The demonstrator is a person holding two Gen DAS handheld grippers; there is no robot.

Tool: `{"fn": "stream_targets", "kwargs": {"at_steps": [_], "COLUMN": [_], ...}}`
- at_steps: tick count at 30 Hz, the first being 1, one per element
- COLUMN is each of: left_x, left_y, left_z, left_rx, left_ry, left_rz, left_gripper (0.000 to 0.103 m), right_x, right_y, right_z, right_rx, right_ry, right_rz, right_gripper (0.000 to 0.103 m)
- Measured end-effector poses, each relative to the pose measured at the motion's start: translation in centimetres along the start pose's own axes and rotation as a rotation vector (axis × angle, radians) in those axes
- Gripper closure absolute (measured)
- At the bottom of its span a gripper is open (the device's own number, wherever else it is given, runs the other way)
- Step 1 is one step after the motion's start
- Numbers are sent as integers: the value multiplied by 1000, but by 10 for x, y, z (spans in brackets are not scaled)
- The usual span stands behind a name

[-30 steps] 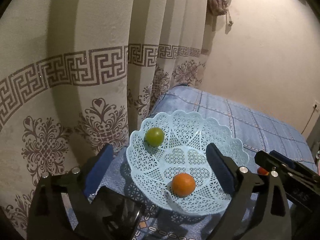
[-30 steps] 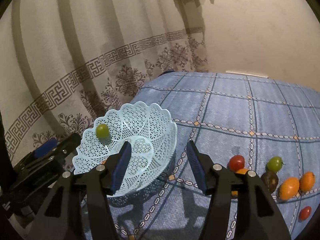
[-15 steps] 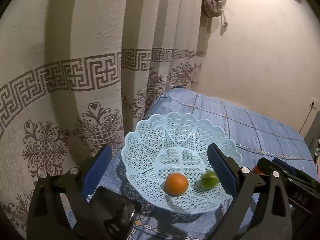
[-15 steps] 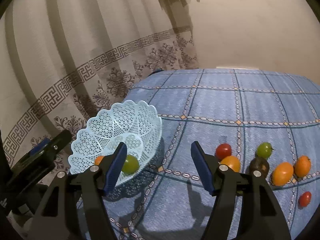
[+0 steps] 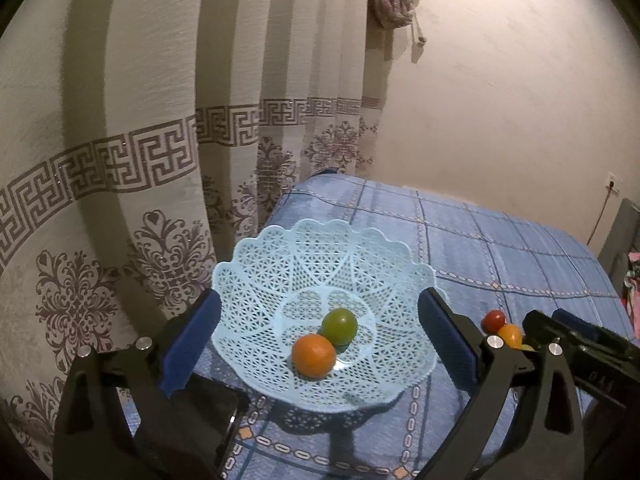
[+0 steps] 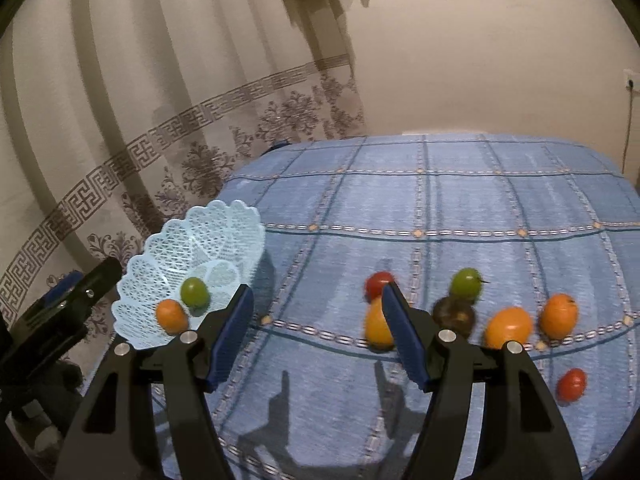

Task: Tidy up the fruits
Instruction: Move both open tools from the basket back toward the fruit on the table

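The right gripper [image 6: 316, 334] hangs wide open with nothing in it, low over the blue cloth [image 6: 460, 200], its jaws aimed between the basket [image 6: 224, 224] and the loose fruit. The left gripper [image 5: 318, 342] is just as wide and just as empty, its jaws spread either side of the basket but not touching it. Inside sit an orange fruit [image 5: 313, 356] and a green one [image 5: 339, 325], touching each other at the bottom. Out on the cloth lie seven more: a red one [image 6: 378, 283], a yellow-orange one [image 6: 376, 326] partly behind the right jaw, a dark one [image 6: 454, 314], a green one [image 6: 465, 282], two orange ones [image 6: 509, 326] and a small red one [image 6: 572, 384] apart. They are round and crowded; I'd guess a jaw coming in crooked could nudge a neighbour rolling, or a hard squeeze could split a soft one
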State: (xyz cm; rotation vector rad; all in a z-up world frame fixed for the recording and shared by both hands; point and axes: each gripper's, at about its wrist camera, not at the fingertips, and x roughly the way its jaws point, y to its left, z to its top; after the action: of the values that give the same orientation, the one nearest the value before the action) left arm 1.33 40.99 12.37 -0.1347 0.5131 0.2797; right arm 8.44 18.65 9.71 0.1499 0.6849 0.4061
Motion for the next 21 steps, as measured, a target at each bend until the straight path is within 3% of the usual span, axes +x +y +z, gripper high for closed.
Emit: {"fn": "stream_targets", "kwargs": {"at_steps": [21], "left_x": [-1], "left_y": [-84], "left_z": [-10], "left_rx": [139], "left_ry": [50], "left_rz": [-87], "left_gripper": [3], "right_x": [-30], "right_y": [-149], "right_z": [-7], "right_rx": [149], "right_ry": [10], "right_rz": [-229], "right_gripper": [37]}}
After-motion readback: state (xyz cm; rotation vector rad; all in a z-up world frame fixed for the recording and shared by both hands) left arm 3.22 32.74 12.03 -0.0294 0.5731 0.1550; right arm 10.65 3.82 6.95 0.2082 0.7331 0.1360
